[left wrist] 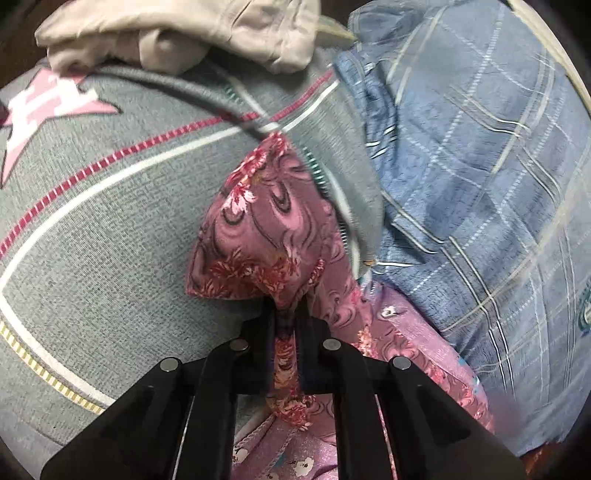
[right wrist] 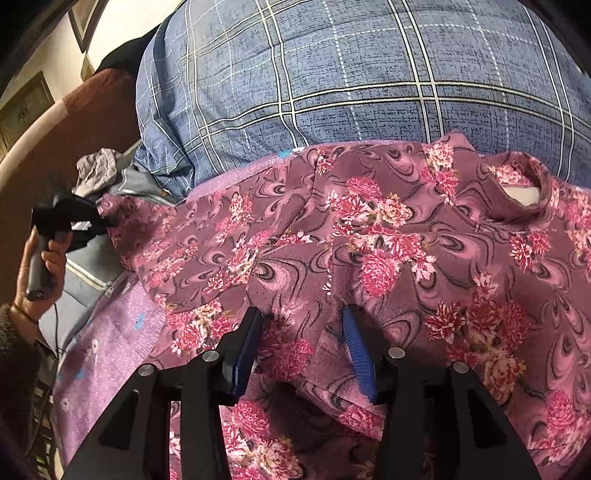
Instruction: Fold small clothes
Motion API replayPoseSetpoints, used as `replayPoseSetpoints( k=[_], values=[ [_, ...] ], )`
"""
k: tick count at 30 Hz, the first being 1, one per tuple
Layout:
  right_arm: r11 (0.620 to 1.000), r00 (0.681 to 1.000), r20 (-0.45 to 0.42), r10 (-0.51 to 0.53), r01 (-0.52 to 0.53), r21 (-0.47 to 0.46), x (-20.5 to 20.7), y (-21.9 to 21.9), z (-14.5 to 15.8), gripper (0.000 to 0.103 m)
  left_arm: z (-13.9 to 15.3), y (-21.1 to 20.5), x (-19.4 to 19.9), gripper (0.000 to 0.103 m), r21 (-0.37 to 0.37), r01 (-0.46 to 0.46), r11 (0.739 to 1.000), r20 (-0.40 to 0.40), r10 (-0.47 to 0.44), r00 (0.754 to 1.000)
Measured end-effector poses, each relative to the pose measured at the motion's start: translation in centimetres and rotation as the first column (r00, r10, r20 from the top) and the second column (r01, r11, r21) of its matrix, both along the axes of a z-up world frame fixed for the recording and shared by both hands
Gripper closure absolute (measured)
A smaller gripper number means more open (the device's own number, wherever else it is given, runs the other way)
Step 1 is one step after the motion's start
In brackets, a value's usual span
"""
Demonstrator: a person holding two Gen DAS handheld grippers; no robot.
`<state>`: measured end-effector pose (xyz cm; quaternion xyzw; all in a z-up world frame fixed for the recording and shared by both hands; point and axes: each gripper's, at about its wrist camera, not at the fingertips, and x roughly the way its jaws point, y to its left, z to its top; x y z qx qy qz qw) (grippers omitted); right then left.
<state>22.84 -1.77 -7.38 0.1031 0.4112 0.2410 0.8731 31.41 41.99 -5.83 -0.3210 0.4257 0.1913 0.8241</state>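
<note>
A pink-purple floral garment (right wrist: 369,236) lies spread over the bedding, its neck opening (right wrist: 524,195) at the right. My left gripper (left wrist: 286,314) is shut on a bunched corner of this floral garment (left wrist: 258,229), which stands up ahead of the fingers. It also shows at the left of the right wrist view (right wrist: 99,221), gripping the garment's left edge. My right gripper (right wrist: 303,321) is open, its blue-padded fingers (right wrist: 356,347) resting on the garment near its lower middle, cloth between them but not pinched.
A blue plaid quilt (right wrist: 332,74) lies beyond the garment. A grey blanket with a pink star (left wrist: 92,192) is at the left, a beige cloth (left wrist: 177,33) at its far edge. A lilac sheet (right wrist: 110,332) lies under the garment.
</note>
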Motion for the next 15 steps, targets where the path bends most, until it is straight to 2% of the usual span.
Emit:
replayPoseSetpoints(
  k=[6, 9, 13, 15],
  values=[
    [1.000, 1.000, -0.011, 0.000, 0.000, 0.027, 0.1, -0.2, 0.0, 0.054, 2.9, -3.5, -0.8, 0.096, 0.041, 0.065, 0.997, 0.060, -0.067, 0.996],
    [1.000, 1.000, -0.019, -0.004, 0.005, 0.024, 0.2, -0.2, 0.2, 0.055, 4.8, -6.7, -0.8, 0.096, 0.080, 0.120, 0.990, 0.082, -0.126, 0.989],
    [1.000, 0.999, -0.035, -0.027, 0.027, -0.003, 0.3, 0.0, 1.1, 0.055, 7.1, -12.0, -1.0, 0.096, 0.129, 0.201, 0.971, 0.121, -0.216, 0.969],
    [0.998, 0.998, -0.039, -0.048, 0.049, 0.030, 0.3, -0.6, 1.9, 0.054, 8.6, -14.3, -1.7, 0.096, 0.161, 0.235, 0.958, 0.139, -0.258, 0.956]
  ],
)
